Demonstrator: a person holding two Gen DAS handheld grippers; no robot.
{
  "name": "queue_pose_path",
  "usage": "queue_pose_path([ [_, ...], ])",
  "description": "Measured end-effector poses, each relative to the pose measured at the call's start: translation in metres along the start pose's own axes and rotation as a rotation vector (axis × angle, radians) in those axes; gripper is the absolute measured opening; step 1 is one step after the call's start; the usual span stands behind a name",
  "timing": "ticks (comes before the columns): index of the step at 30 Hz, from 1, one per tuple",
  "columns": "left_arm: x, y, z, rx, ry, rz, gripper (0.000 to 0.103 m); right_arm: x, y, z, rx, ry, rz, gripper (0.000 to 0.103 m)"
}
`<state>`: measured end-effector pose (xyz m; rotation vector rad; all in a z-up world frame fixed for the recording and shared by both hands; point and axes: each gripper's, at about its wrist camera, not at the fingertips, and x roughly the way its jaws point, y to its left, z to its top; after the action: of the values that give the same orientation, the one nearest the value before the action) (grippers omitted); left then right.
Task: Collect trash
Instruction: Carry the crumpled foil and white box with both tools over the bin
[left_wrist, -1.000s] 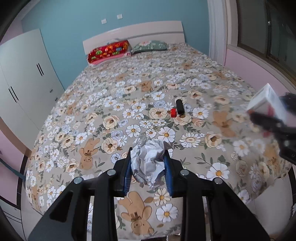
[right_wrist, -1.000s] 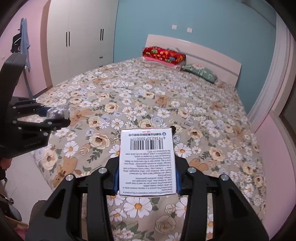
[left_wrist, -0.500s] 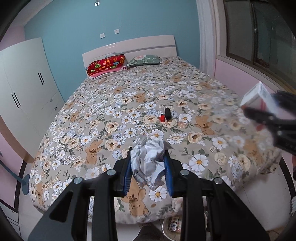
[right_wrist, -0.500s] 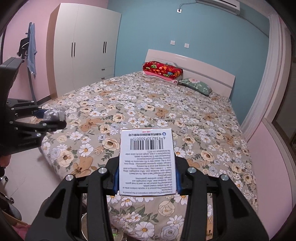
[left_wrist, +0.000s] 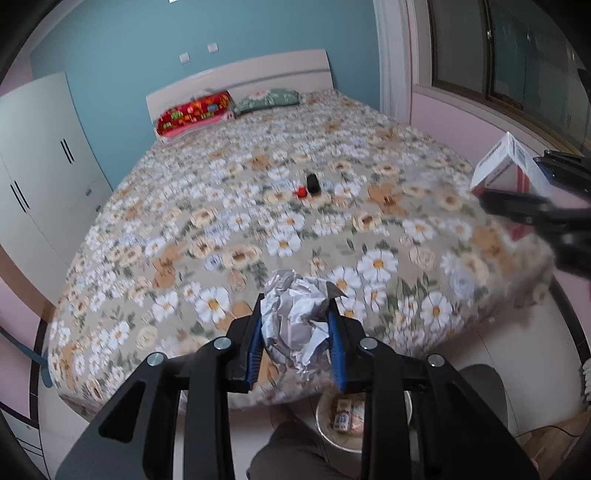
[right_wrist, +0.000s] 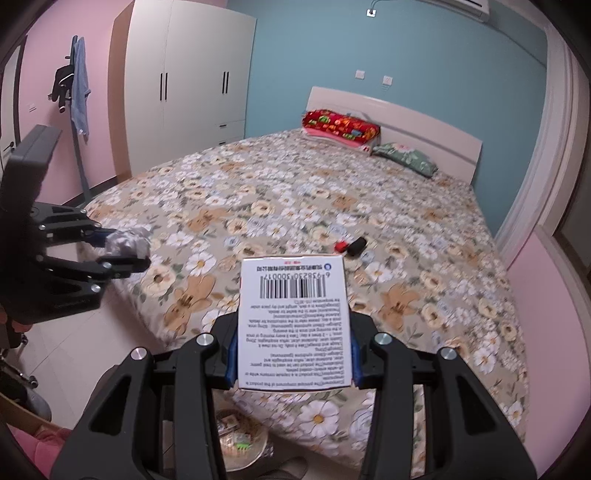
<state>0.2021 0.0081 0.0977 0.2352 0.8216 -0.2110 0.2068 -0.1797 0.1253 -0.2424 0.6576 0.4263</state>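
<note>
Crumpled paper wad (left_wrist: 295, 325) pinched between the blue pads of the left claw (left_wrist: 297, 339), raised off the flowered bed (left_wrist: 258, 206) and hanging past its foot edge. White carton (right_wrist: 293, 325) with barcode clamped flat between the pads of the right claw (right_wrist: 293, 354), likewise carried in the air near the bed's foot. Both claws clenched narrowly on their loads, nothing slack.

Pulled back from the mattress compared with a second ago: bed now farther off, floor and a round waste bin (left_wrist: 334, 424) showing directly beneath both claws, with scraps already inside. Probably means pickup finished and the drop stage at hand; next call likely to lower over the bin's mouth and release, one load after the other.

Left on the bedspread, well apart from either claw: a small black cylinder (left_wrist: 313, 183) just beside a red bit (left_wrist: 301, 192). Possibly further trash to fetch. Farther out, red pillow (left_wrist: 194, 114) and green pillow (left_wrist: 267, 99) at the headboard.
</note>
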Motion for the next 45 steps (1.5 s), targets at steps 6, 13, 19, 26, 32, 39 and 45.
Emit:
queue_pose_path([
  [6,0.03,-0.01,-0.037,0.001,0.068,-0.011,0.032,0.027,0.014,-0.038,0.024,0.062,0.05,0.044],
  [13,0.06,-0.028,-0.074,0.003,0.135,-0.053,0.032,0.06,0.027,-0.08,0.036,0.156,0.092,0.044],
  [19,0.096,-0.044,-0.109,0.022,0.226,-0.071,0.032,0.087,0.041,-0.12,0.06,0.218,0.14,0.044],
  [26,0.132,-0.058,-0.141,0.02,0.318,-0.092,0.032,0.12,0.05,-0.163,0.095,0.304,0.181,0.044],
  [32,0.163,-0.069,-0.167,0.016,0.394,-0.115,0.032,0.142,0.054,-0.19,0.113,0.361,0.214,0.044],
  [39,0.196,-0.076,-0.193,-0.009,0.481,-0.14,0.032,0.172,0.057,-0.223,0.133,0.438,0.239,0.044],
  [45,0.22,-0.081,-0.213,-0.043,0.535,-0.18,0.032,0.195,0.067,-0.249,0.139,0.498,0.265,0.044],
])
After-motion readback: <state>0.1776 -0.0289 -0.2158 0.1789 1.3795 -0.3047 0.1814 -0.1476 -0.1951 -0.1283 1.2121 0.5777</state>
